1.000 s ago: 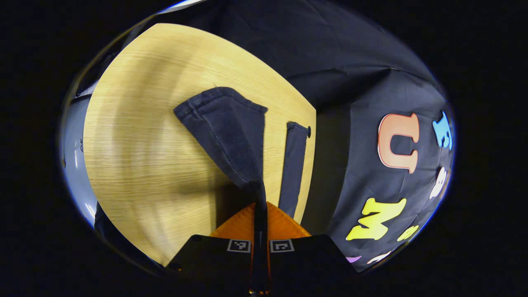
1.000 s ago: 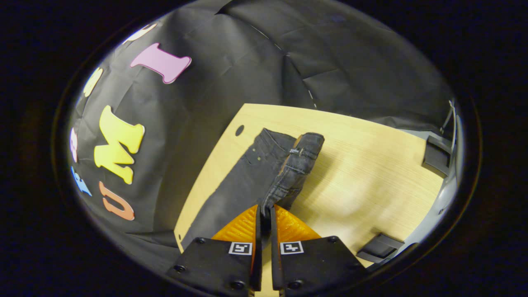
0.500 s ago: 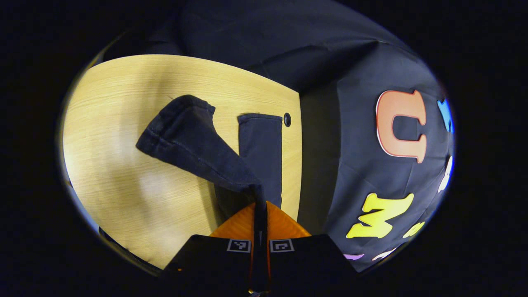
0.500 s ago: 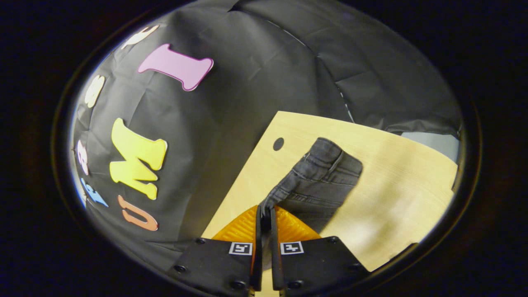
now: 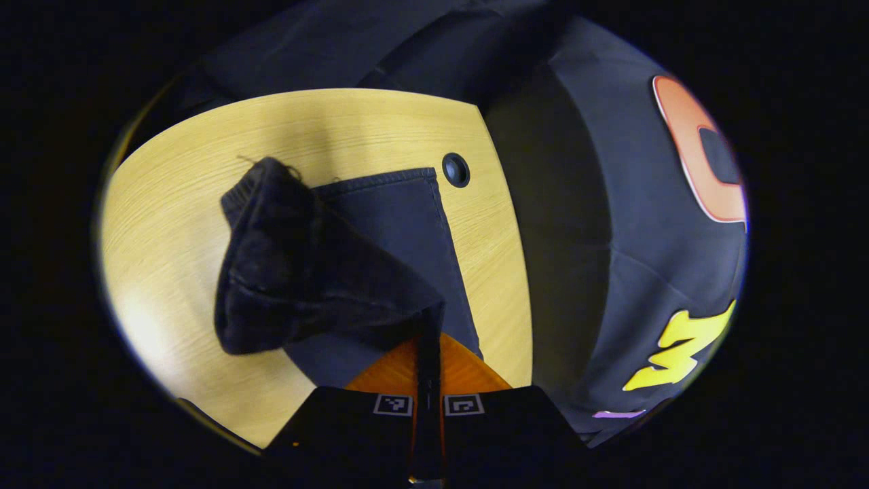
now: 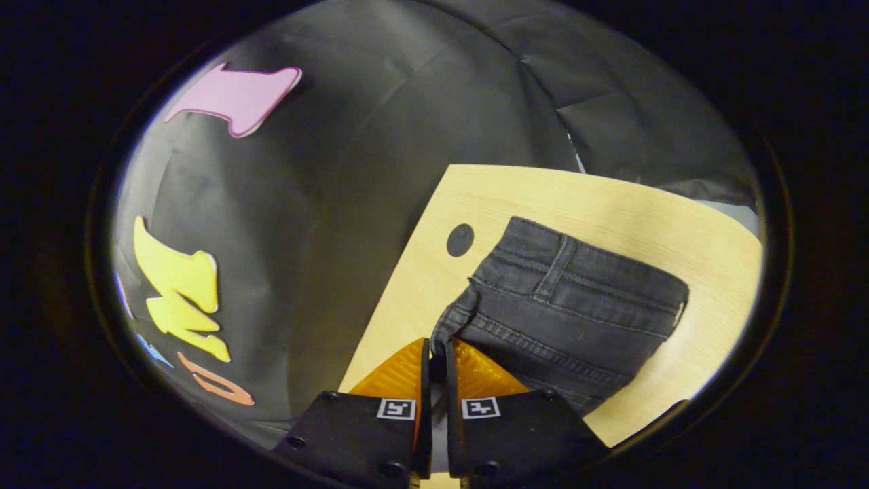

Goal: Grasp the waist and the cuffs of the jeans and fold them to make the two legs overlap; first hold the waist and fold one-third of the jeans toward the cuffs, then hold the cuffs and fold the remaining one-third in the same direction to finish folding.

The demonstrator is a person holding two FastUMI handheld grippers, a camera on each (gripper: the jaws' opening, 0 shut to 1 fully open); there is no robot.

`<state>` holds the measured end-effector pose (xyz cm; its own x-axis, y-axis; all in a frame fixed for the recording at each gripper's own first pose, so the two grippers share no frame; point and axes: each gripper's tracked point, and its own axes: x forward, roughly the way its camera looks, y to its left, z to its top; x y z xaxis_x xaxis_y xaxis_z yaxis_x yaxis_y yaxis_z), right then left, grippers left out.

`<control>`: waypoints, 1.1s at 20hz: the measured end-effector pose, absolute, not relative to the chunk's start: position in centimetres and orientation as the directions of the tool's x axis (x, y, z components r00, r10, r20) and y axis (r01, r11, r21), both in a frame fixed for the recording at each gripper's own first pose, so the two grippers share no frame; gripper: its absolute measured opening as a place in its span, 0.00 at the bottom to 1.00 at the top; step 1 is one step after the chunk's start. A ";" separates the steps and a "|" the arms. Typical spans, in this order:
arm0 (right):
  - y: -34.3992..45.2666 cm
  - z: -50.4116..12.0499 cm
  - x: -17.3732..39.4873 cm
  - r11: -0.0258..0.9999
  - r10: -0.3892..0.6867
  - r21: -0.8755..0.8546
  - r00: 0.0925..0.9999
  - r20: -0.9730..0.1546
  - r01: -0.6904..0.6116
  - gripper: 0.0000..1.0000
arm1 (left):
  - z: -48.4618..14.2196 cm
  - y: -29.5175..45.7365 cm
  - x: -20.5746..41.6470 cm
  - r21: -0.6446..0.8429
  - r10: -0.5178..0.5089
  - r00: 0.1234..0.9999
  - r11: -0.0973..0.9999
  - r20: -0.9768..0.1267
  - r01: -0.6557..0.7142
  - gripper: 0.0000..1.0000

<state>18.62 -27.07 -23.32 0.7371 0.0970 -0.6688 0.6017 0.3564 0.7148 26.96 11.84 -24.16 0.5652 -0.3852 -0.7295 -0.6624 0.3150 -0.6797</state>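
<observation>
In the left gripper view our left gripper (image 5: 429,339) is clamped on a lifted cuff of the jeans (image 5: 299,272), with the other leg lying flat, its length running away toward the table (image 5: 170,204) edge by the round hole (image 5: 455,169). Our right gripper (image 6: 434,353) pinches the waist (image 6: 577,292) corner; bare wood lies beyond.

- Table (image 5: 176,176): light wood, grain showing, rounded along the far edge in the left gripper view; one corner reaching toward the cloth wall in the right gripper view.
- Hole (image 5: 455,169): round, dark, set in the tabletop near that corner, close to the table's edge.
- Wall (image 6: 380,102): black cloth, creased, hanging behind and beside the table.
</observation>
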 end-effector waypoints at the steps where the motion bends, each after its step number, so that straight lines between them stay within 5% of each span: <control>1: -27.2 -24.4 19.2 0.368 0.093 0.702 0.727 -0.681 0.610 0.10 | -25.0 11.3 27.9 -0.671 -0.387 0.552 0.339 -0.739 -0.660 0.03; 7: -27.6 -29.6 21.5 0.365 0.070 0.652 0.679 -0.731 0.664 0.14 | -29.2 9.4 31.1 -0.603 -0.368 0.480 0.410 -0.796 -0.685 0.03; 9: -27.6 -30.4 21.6 0.392 0.058 0.633 0.669 -0.741 0.668 0.06 | -28.5 9.0 32.3 -0.630 -0.381 0.504 0.403 -0.775 -0.664 0.04; 13: -27.1 -30.1 22.0 0.380 0.056 0.651 0.686 -0.726 0.657 0.13 | -25.7 8.4 33.7 -0.663 -0.389 0.537 0.431 -0.748 -0.612 0.05; 15: -26.4 -29.2 22.7 0.387 0.069 0.682 0.718 -0.693 0.621 0.42 | -23.8 8.0 34.4 -0.680 -0.378 0.567 0.461 -0.731 -0.570 0.20; 16: -26.3 -29.2 22.8 0.416 0.067 0.674 0.718 -0.692 0.611 0.57 | -22.6 8.3 34.5 -0.677 -0.363 0.577 0.484 -0.732 -0.554 0.42; 17: -26.3 -29.1 22.7 0.451 0.063 0.663 0.719 -0.692 0.598 0.71 | -21.7 8.6 34.6 -0.668 -0.344 0.582 0.503 -0.737 -0.548 0.47; 18: -26.1 -28.8 22.3 0.479 0.063 0.658 0.724 -0.687 0.582 0.76 | -20.4 8.9 35.1 -0.675 -0.325 0.605 0.501 -0.727 -0.542 0.47; 19: -25.9 -28.1 22.1 0.499 0.064 0.657 0.732 -0.679 0.565 0.81 | -18.6 9.2 35.9 -0.702 -0.323 0.640 0.489 -0.697 -0.518 0.64; 20: -25.7 -27.7 21.8 0.516 0.057 0.653 0.738 -0.673 0.555 0.85 | -17.2 9.6 36.3 -0.699 -0.302 0.653 0.502 -0.694 -0.510 0.56; 21: -25.9 -26.7 21.1 0.530 0.048 0.652 0.748 -0.662 0.542 0.97 | -15.5 10.1 36.8 -0.697 -0.287 0.669 0.522 -0.686 -0.491 0.72; 22: -26.1 -25.6 20.2 0.547 0.036 0.646 0.757 -0.653 0.532 0.97 | -13.5 10.7 37.4 -0.700 -0.266 0.695 0.543 -0.668 -0.464 0.82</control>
<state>20.23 -26.14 -25.60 0.7565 0.0357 -0.6530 0.5322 0.5467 0.6464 37.37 10.70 -13.51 0.6953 -0.2658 -0.6677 -0.4641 0.5434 -0.6996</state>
